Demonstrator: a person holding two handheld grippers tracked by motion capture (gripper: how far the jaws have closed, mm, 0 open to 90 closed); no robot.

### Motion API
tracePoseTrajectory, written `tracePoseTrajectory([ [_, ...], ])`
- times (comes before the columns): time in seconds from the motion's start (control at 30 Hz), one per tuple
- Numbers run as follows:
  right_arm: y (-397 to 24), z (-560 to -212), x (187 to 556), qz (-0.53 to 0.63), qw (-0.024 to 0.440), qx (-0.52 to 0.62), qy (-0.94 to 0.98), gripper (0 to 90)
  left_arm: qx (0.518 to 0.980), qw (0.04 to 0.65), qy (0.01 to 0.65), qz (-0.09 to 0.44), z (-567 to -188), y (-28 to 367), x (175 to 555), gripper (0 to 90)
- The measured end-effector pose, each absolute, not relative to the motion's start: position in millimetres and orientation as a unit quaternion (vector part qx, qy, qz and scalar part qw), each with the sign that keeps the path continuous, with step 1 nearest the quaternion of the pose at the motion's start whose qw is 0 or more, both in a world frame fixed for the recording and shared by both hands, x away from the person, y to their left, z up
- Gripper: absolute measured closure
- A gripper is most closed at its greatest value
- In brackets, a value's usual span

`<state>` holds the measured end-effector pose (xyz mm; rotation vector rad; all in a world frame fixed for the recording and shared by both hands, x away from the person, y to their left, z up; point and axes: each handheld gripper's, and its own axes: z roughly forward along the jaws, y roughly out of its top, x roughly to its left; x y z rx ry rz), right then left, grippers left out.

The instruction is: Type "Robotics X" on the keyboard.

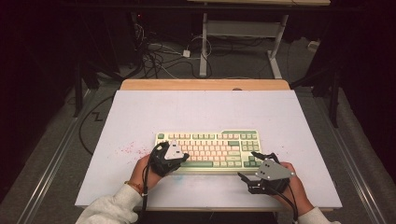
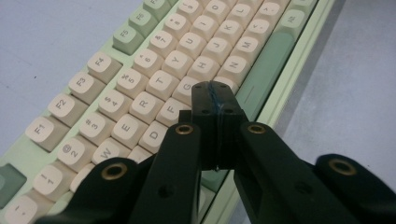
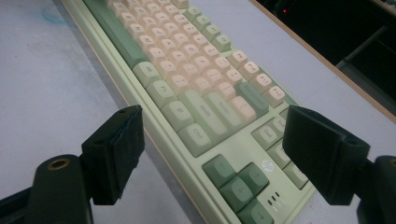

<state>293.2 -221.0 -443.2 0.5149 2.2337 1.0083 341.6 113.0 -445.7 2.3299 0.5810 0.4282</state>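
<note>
Typing work looks to be under way on the pale green keyboard with cream and darker green plastic keys (image 1: 208,150), which lies flat near the front middle of the white tabletop (image 1: 140,116). How much has been keyed so far cannot be judged, and no key is visibly pressed down now.

Left gripper (image 1: 183,156) hovers over the keyboard's left half in the high view. Its fingers (image 2: 205,100) are clenched together with nothing between them, forming a single blunt tip over the letter keys by G and B, close to the long green space bar (image 2: 266,70). Whether that tip touches a key cannot be told. As a judgement, the next poke at a letter is about to happen.

Right gripper (image 1: 249,164) sits at the keyboard's right front corner with its fingers (image 3: 116,154) released and wide apart, grasping nothing.

Legends on the letter keys are readable in the left gripper view, not in the high view. Dark green arrow keys (image 3: 236,179) and a small logo on the case appear in the right gripper view. Faint red specks (image 1: 127,150) on the tabletop left of the keyboard come out in the high view.
</note>
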Motion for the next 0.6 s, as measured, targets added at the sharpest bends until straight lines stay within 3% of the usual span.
tracePoseTrajectory([
  [0.6,-226.5,-442.5,297.6,0.386,0.316,0.206,0.842,22.6,0.903,0.337,0.209,0.165,-447.2,105.2,343.0,87.0],
])
